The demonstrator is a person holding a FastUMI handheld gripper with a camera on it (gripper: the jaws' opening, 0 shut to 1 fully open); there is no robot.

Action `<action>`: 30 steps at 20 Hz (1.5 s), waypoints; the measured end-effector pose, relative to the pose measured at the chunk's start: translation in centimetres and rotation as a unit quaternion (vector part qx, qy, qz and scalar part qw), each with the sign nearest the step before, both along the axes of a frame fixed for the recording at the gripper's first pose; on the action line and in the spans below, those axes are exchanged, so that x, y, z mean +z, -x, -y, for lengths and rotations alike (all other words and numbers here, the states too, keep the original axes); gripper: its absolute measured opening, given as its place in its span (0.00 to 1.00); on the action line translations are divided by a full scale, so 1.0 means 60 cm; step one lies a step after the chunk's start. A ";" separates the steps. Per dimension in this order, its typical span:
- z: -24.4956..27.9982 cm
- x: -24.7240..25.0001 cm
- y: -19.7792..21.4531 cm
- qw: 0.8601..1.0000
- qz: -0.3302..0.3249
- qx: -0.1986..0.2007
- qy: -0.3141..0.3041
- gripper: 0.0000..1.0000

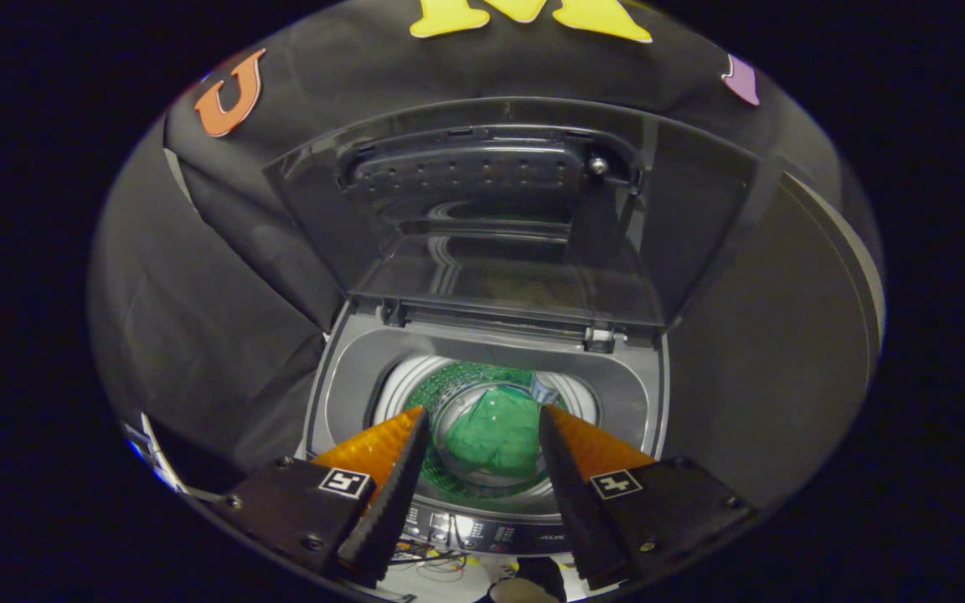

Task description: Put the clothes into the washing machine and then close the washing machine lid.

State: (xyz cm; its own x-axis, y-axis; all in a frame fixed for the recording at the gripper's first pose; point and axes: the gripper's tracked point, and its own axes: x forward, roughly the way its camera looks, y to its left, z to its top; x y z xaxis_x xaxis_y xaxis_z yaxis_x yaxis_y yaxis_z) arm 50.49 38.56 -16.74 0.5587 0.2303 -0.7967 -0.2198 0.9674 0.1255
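The hand-held gripper (482,414) is positioned above the front edge of the washing machine (654,394), looking down and forward into its open top. Its two fingers are spread apart with nothing between the inner faces; neither finger touches any item.

The washing machine lid (482,226) stands raised at the rear of the machine, hinged along the back edge of the opening and tilted slightly rearward toward the booth wall. Its transparent panel carries reflections of the drum below. A darker moulded section with rows of small holes sits across the upper part of the lid.

The clothes (495,435), a green bundle, lie inside the drum (441,389) at its bottom. In the gripper view the bundle appears in the gap between the two fingers and just beyond their tips, well below them inside the tub. The bundle is crumpled, and it is apart from both fingers. The perforated drum wall around it shows a green tint.

The grey top frame of the machine surrounds the round drum opening on all sides. The control panel (482,529) runs along the front edge of the machine, directly beneath the fingers, with several small lit indicators.

Below the front edge of the machine, a pale floor area with loose cables (441,561) is partly visible between the finger bases
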 end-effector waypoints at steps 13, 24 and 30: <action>0.007 0.076 0.006 0.997 0.073 0.007 0.020 0.81; 0.004 0.255 -0.039 0.978 0.210 0.010 0.008 0.82; -0.012 0.332 -0.081 0.966 0.260 0.000 -0.001 0.81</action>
